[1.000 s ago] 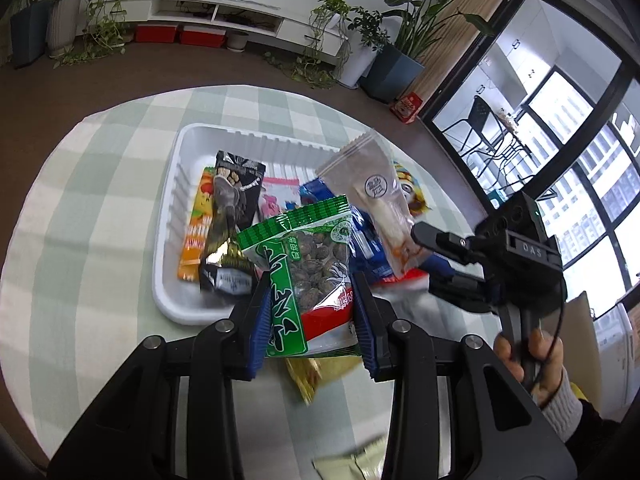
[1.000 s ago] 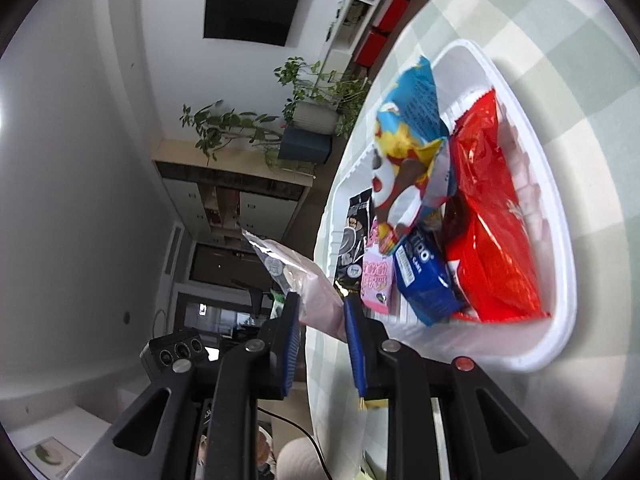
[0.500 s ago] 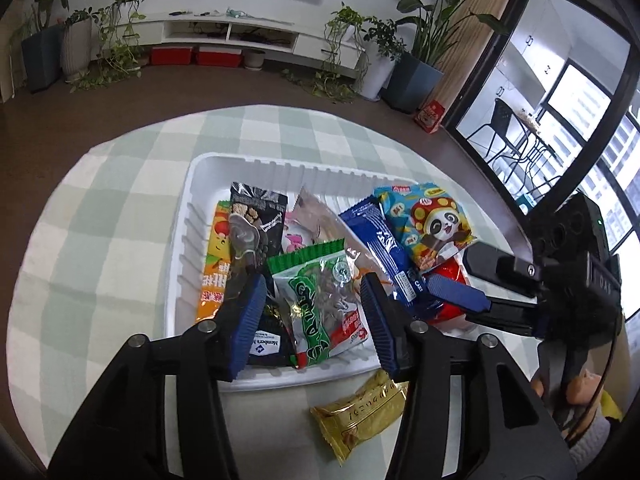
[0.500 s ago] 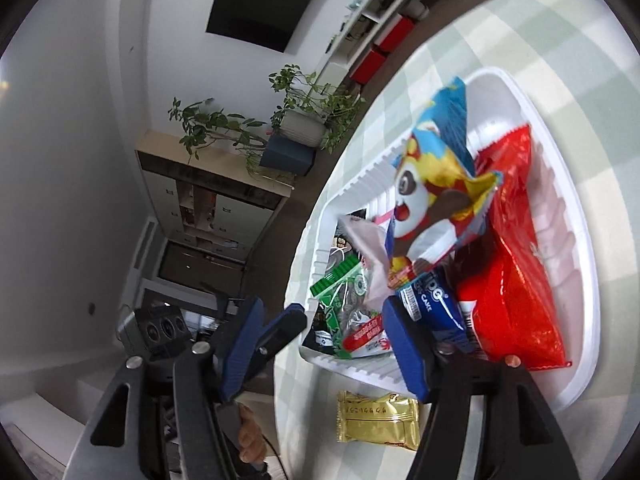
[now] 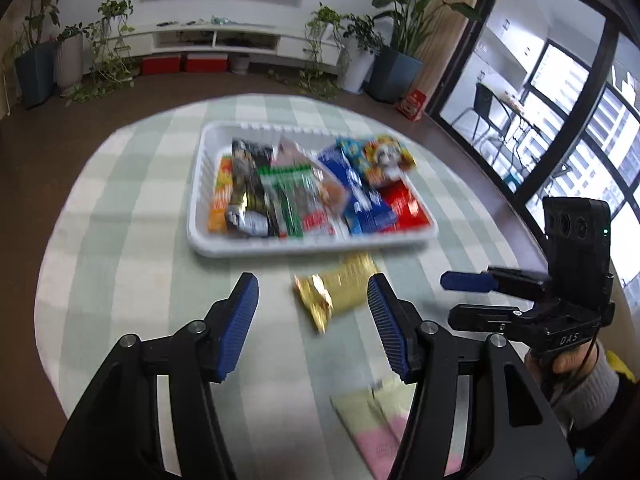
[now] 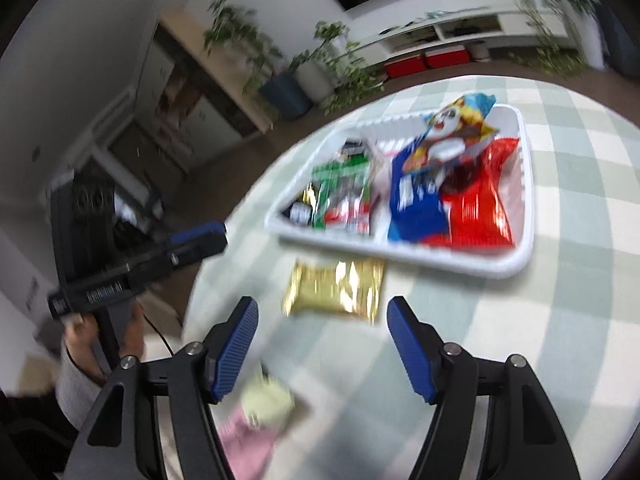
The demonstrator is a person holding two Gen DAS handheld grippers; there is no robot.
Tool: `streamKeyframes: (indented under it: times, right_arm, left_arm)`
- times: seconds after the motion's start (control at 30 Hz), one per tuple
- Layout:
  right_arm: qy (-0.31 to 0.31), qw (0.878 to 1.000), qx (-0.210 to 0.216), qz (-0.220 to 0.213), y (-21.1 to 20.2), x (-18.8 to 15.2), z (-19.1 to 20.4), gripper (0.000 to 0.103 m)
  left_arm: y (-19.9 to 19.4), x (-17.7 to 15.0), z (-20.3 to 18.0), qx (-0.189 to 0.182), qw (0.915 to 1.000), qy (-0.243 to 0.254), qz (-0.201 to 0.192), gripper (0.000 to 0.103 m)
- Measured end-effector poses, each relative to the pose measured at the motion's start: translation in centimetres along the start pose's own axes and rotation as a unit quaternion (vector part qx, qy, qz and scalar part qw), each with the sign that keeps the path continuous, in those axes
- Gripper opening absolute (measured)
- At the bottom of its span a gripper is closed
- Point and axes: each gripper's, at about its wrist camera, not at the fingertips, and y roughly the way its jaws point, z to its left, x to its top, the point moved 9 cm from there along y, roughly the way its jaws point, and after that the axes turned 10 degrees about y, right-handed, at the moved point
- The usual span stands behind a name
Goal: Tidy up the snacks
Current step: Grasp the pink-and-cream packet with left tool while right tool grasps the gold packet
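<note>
A white tray [image 5: 196, 208] holds several snack packs, among them a green pack [image 5: 290, 196] and a red pack [image 6: 478, 208]; it also shows in the right wrist view [image 6: 528, 184]. A gold snack pack [image 5: 338, 290] lies on the table just in front of the tray, also in the right wrist view [image 6: 336, 286]. A pale green and pink pack [image 5: 376, 420] lies nearer, seen too in the right wrist view [image 6: 256, 420]. My left gripper [image 5: 312, 320] is open and empty, above the table near the gold pack. My right gripper [image 6: 322, 344] is open and empty, also near it.
The round table has a green-and-white checked cloth [image 5: 120, 240]. Its edge curves close on the left [image 5: 44, 280] and right. The right gripper also shows at the right of the left wrist view [image 5: 468, 282]. Plants and a low white shelf stand beyond.
Both grippers let go of their packs, the green one and the clear one, into the tray, opened wide and drew back toward me. The views are blurred by motion.
</note>
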Motion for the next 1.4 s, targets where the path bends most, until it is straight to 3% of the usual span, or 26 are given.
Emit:
streamKeyframes:
  times: [0.23, 0.4, 0.6, 0.7, 0.83, 1.0, 1.13, 1.4]
  right_arm:
    - [-0.085, 0.991, -0.074, 0.075, -1.0, -8.7, 0.1, 0.071]
    - [-0.124, 0.986, -0.076, 0.084, -0.1, -11.2, 2.1, 0.071]
    - [-0.156, 0.982, -0.079, 0.074, 2.3, -10.5, 4.6, 0.071]
    - [-0.179, 0.978, -0.082, 0.075, 4.0, -9.9, 6.1, 0.071]
    - [-0.18, 0.979, -0.062, 0.074, 5.7, -9.1, 6.8, 0.071]
    - [-0.206, 0.974, -0.073, 0.057, 4.6, -7.5, 6.6, 0.071]
    - [-0.247, 0.961, -0.113, 0.049, 3.6, -5.9, 5.1, 0.072]
    - [-0.311, 0.941, -0.114, 0.073, 6.5, -2.7, 4.5, 0.072]
  left_arm:
    - [-1.7, -6.7, -3.8, -0.046, 0.9976, 0.006, 0.051, 0.055]
    - [-2.5, -9.5, -6.1, -0.08, 0.9939, -0.002, 0.076, 0.055]
    - [-2.6, -11.0, -6.9, -0.071, 0.9928, 0.005, 0.096, 0.059]
    - [-3.0, -11.0, -5.2, -0.039, 0.9953, -0.005, 0.088, 0.06]
    - [-3.4, -11.0, -4.0, -0.037, 0.9952, -0.016, 0.089, 0.06]
    - [-3.3, -11.0, -3.8, -0.032, 0.9953, -0.002, 0.091, 0.061]
    - [-2.2, -11.4, -4.4, -0.032, 0.9941, 0.014, 0.102, 0.061]
    - [-1.0, -11.5, -4.6, -0.023, 0.9934, 0.019, 0.111, 0.061]
